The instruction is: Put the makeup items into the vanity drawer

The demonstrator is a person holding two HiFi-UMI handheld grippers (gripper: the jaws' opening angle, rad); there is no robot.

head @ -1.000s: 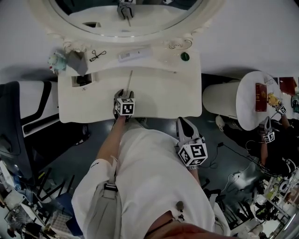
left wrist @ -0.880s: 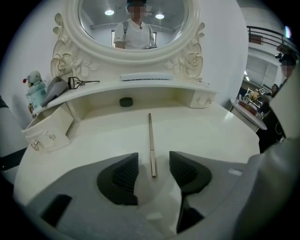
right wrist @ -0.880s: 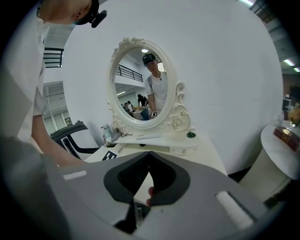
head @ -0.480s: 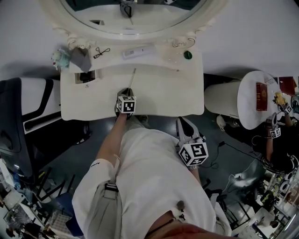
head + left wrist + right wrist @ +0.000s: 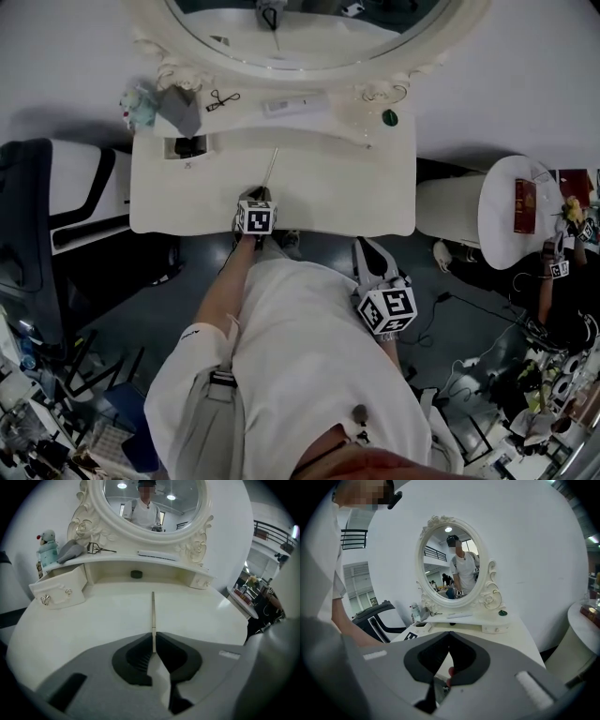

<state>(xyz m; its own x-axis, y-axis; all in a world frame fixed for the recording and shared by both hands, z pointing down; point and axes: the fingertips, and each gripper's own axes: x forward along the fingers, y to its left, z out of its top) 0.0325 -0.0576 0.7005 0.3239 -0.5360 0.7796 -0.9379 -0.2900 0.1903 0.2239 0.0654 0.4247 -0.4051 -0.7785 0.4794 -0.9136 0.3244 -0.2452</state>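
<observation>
One thin stick (image 5: 153,611) sits pinched in the left claw (image 5: 153,634), which has just closed; the right claw (image 5: 449,634) is shut, empty. Curler (image 5: 96,549) above the open drawer (image 5: 58,590) not yet stowed.

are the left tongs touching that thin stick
Touching: the left gripper view shows the left tongs, just closed, pinching the near end of the thin stick.

White vanity corner sitting against a plain wall

A bare white wall (image 5: 525,56) is backing the scalloped white bench (image 5: 347,197) and its ornate oval mirror (image 5: 309,28), which is reflecting ceiling lights (image 5: 122,485); dark grey floor (image 5: 141,309) is spreading below, and a round white side table (image 5: 497,216) is standing at the right.
</observation>
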